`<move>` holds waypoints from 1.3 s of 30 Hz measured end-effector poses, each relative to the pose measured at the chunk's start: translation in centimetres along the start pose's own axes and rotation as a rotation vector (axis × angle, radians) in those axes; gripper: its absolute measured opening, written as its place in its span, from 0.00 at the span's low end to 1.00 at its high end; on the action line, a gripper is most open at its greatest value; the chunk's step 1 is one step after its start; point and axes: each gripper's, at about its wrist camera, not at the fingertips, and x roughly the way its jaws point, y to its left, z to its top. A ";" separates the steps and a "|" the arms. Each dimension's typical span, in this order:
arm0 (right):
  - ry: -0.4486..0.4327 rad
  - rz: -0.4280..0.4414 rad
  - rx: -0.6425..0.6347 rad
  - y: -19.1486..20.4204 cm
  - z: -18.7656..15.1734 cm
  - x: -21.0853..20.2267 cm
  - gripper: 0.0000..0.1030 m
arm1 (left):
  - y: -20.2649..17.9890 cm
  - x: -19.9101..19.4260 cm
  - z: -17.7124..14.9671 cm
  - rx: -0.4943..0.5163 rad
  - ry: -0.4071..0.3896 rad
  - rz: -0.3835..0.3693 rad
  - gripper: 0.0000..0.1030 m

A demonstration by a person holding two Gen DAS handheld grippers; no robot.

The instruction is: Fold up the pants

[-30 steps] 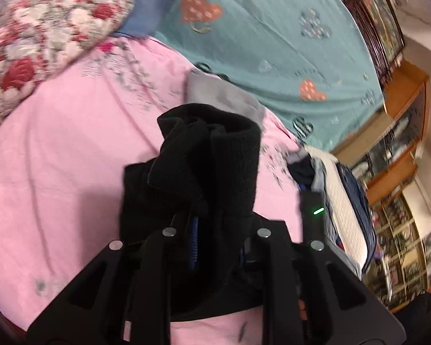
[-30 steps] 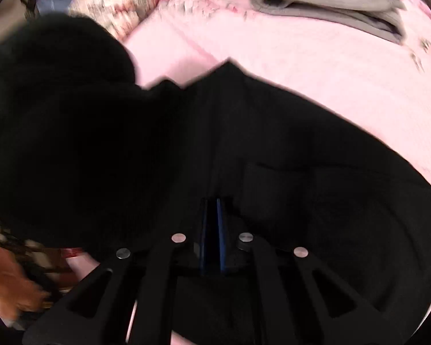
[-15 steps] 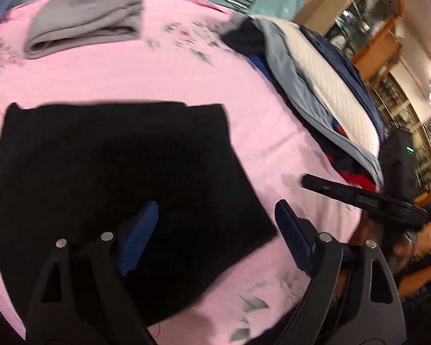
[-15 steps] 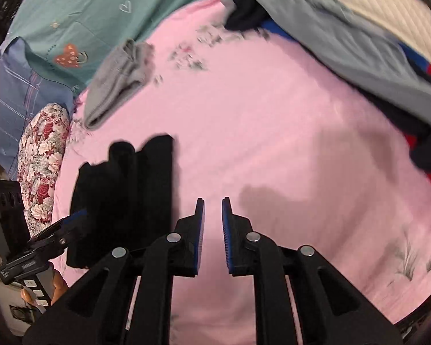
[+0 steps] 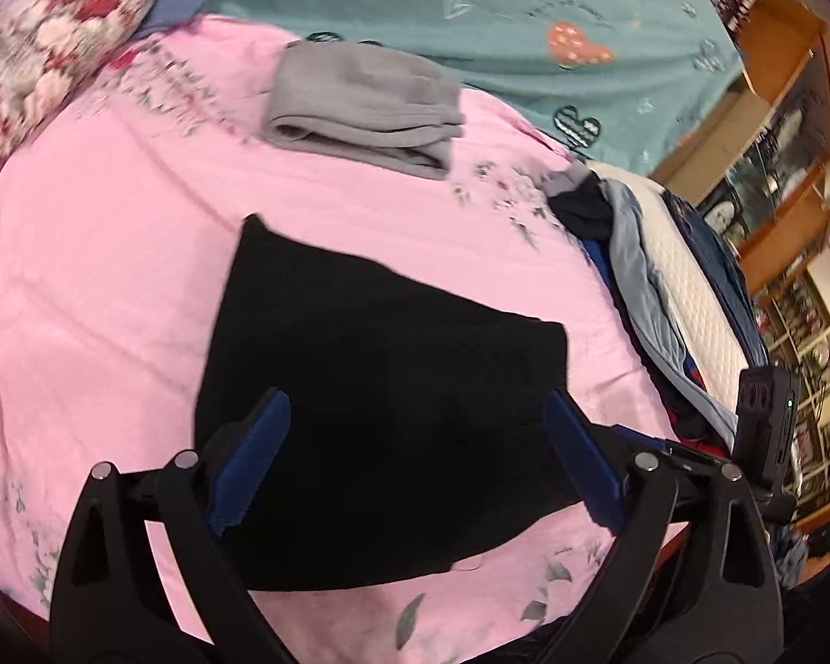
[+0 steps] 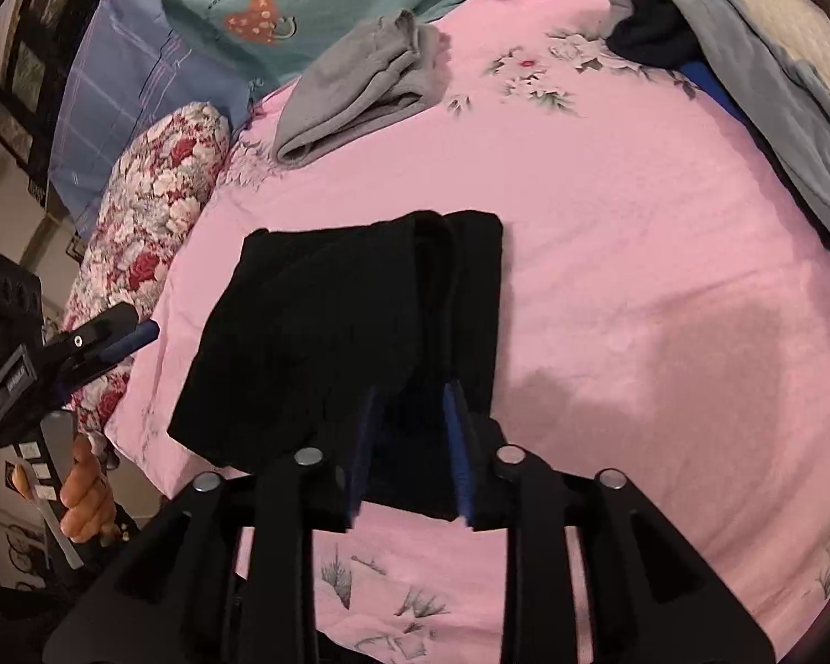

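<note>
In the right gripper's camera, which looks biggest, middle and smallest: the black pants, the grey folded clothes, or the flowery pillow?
1. black pants, biggest, though nearest the camera.
2. and 3. flowery pillow and grey folded clothes look about the same; the pillow is partly hidden, so I can't rank them.

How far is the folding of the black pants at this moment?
Mostly done: the black pants lie as a folded rectangle on the pink bedsheet. In hand: nothing; the left gripper and right gripper hover open over them. Perhaps left: placing them by the folded grey garment.
</note>
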 end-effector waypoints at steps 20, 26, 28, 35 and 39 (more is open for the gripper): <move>0.245 0.242 0.158 -2.5 3.2 6.6 0.54 | 3.9 5.4 -2.4 -0.041 0.133 0.006 0.92; 0.246 0.298 0.203 -3.5 2.9 4.8 0.57 | 4.4 5.2 -2.4 -0.042 0.137 0.003 0.92; 0.247 0.294 0.239 -4.2 2.4 4.4 0.61 | 4.3 5.3 -2.3 -0.040 0.137 0.003 0.92; 0.291 0.319 0.268 -3.8 3.9 7.3 0.67 | 4.0 5.5 -2.4 -0.027 0.138 0.019 0.92; 0.246 0.260 0.218 -2.6 4.7 7.7 0.20 | 3.9 5.5 -2.4 -0.021 0.140 0.023 0.92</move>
